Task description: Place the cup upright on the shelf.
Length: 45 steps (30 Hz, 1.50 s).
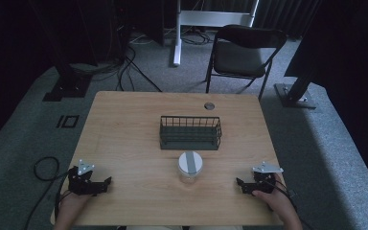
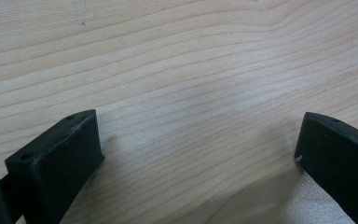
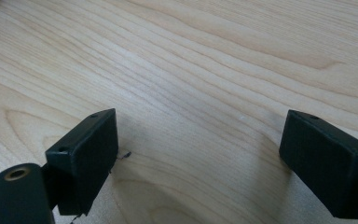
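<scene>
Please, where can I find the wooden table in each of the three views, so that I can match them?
High view: the wooden table fills the middle, with the wire basket and the jar on it.
Left gripper view: it lies behind the left gripper's open jaws.
Right gripper view: it lies behind the right gripper's open jaws.
Shared landmark: its pale wood grain.

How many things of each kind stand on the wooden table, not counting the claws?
Dark wire rack basket: 1
Clear glass jar with a white lid: 1
Total: 2
</scene>
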Tool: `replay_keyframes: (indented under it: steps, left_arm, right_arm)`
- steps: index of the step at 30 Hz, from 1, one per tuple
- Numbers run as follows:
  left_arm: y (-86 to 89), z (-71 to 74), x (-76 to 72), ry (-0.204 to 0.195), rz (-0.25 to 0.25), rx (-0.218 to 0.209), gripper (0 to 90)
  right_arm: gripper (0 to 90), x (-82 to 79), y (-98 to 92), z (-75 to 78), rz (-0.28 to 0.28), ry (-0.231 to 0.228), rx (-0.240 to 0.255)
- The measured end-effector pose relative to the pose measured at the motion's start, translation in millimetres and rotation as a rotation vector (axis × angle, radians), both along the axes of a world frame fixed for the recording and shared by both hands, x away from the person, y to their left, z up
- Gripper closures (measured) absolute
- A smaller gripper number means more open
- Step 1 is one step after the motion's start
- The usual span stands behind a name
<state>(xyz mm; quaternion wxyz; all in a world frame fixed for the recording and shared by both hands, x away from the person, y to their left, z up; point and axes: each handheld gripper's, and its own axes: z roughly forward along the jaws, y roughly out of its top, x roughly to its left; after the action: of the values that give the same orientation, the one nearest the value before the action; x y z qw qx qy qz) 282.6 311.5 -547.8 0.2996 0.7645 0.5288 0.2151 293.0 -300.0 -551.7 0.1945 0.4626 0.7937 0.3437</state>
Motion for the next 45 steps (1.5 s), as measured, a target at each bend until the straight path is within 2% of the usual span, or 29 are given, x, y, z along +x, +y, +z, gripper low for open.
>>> replay_keyframes:
  steps: [30, 36, 45]
  left_arm:
    - [1.0, -0.1, 0.7, 0.0, 0.005, -0.001, 0.5]
    - [1.1, -0.1, 0.8, 0.0, 0.004, 0.0, 0.5]
    - [1.0, -0.1, 0.8, -0.001, 0.003, 0.0, 0.5]
  right_arm:
    - [11.4, 1.4, 3.3, 0.1, -0.031, -0.002, 0.001]
    - [11.6, 1.4, 8.7, 1.4, -0.005, 0.007, 0.009]
    - [11.6, 0.9, 22.3, 8.0, 0.029, -0.013, 0.032]
